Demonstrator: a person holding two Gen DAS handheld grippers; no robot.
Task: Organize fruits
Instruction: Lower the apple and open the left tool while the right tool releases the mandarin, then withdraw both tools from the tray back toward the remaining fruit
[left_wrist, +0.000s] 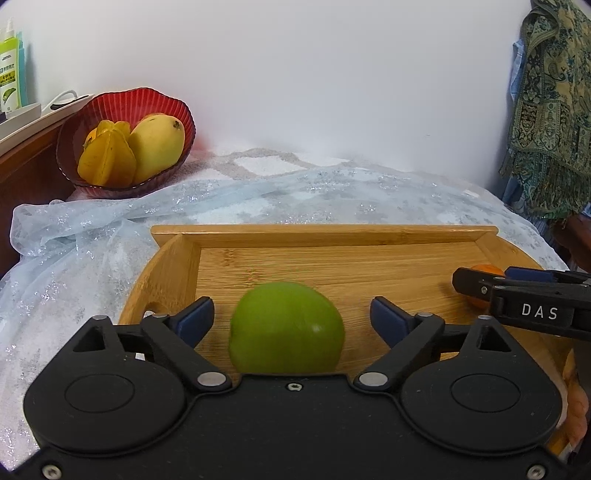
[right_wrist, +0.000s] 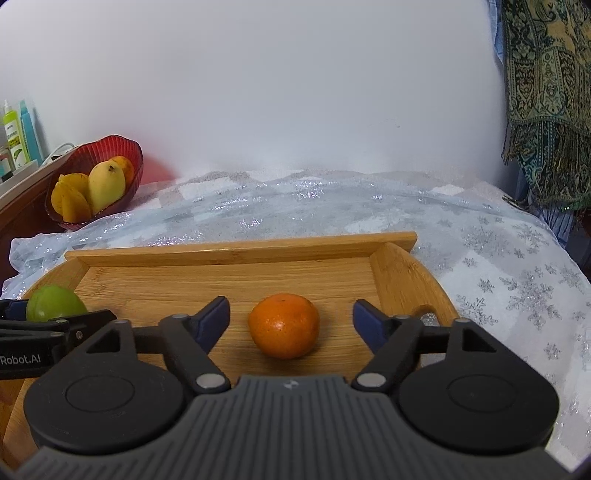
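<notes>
Both grippers stand released, the left gripper (left_wrist: 291, 321) flanking the green fruit (left_wrist: 286, 326) and the right gripper (right_wrist: 290, 321) flanking the orange (right_wrist: 283, 325), each fruit resting untouched between its jaws on the wooden tray (left_wrist: 332, 254), apparently set down there to be sorted.

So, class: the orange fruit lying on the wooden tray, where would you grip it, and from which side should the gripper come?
Grip the orange fruit across its widest middle, pads on its left and right flanks. It is round and sits free on the wooden tray, clear of the walls, so probably come from the near side, angled down, as the open right gripper already straddles it without touching.
</notes>
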